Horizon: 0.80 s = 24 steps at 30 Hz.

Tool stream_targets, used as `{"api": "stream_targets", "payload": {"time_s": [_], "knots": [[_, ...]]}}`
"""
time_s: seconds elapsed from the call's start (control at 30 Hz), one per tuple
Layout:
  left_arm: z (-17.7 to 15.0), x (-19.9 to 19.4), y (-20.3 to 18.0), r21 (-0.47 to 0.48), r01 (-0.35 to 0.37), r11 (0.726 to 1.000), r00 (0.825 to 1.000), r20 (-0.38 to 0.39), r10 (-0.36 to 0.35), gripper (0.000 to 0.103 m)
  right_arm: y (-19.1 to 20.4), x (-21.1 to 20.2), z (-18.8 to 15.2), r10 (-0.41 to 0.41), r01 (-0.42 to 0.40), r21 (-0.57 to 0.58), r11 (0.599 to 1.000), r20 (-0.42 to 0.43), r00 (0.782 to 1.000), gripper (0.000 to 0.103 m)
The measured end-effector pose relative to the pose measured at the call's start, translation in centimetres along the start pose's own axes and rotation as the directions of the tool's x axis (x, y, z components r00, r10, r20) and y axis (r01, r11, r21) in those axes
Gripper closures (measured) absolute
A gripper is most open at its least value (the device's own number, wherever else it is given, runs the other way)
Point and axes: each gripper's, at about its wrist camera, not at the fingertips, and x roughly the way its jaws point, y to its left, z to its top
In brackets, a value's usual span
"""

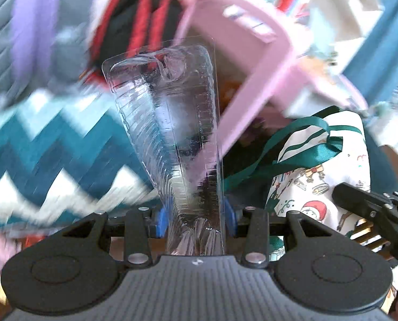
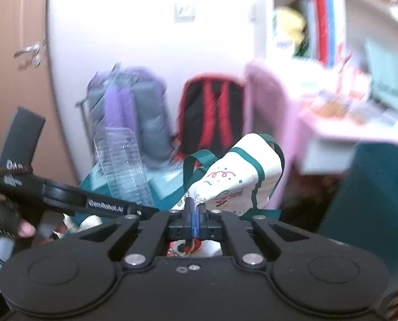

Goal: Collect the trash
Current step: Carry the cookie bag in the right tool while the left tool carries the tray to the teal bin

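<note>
My left gripper [image 1: 196, 219] is shut on a clear plastic blister package [image 1: 169, 123], which stands up between its blue pads [image 1: 162, 220]. The package also shows in the right wrist view [image 2: 124, 163], held up at the left. My right gripper [image 2: 195, 220] is shut on the rim of a white gift bag [image 2: 233, 184] with green ribbon handles and a Christmas print. The bag also shows in the left wrist view [image 1: 319, 176], just right of the package. The right gripper's body [image 1: 373, 208] reaches in at the right edge there.
A pink chair [image 1: 252, 61] stands behind the package, next to a pink desk [image 2: 346, 133] with clutter. A black and red backpack [image 2: 212, 115] and a purple and grey one [image 2: 129, 112] lean on the white wall. A teal zigzag rug [image 1: 51, 139] covers the floor.
</note>
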Motion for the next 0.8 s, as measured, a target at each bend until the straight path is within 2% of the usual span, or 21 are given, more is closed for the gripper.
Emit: {"api": "stream_targets", "payload": {"time_s": [0.2,0.33,0.43,0.5,0.6,0.8], "knots": [[6.5,-1.6,-10.7,0.151,0.106,0.983,0.99,0.079,-0.119,0.062,-5.9,-3.9,3.4,-0.149,0.15,0.001,0.989,0.1,0.984,0.102],[10.4,-1.0,-17.3,0.228,0.194,0.954,0.971,0.097,-0.221,0.062,-10.2,-6.2,5.1,-0.238,0.237,0.025,0.971,0.14,0.961,0.102],[11.9,0.4,-22.0,0.277,0.221,0.935,0.963,0.088,-0.254,0.062,-13.4,-7.5,5.7,-0.312,0.31,0.033,0.95,0.162,0.936,0.102],[12.6,1.7,-25.0,0.3,0.251,0.92,0.957,0.066,-0.282,0.062,-15.8,-7.6,5.8,-0.35,0.346,0.057,0.937,0.155,0.924,0.102],[13.2,5.0,-28.5,0.334,0.273,0.902,0.954,0.026,-0.298,0.062,-19.1,-7.2,5.2,-0.383,0.374,0.092,0.923,0.118,0.916,0.102],[12.6,10.6,-32.2,0.358,0.254,0.898,0.966,-0.05,-0.253,0.061,-23.2,-4.8,3.3,-0.41,0.406,0.114,0.907,0.014,0.912,0.102]]}}
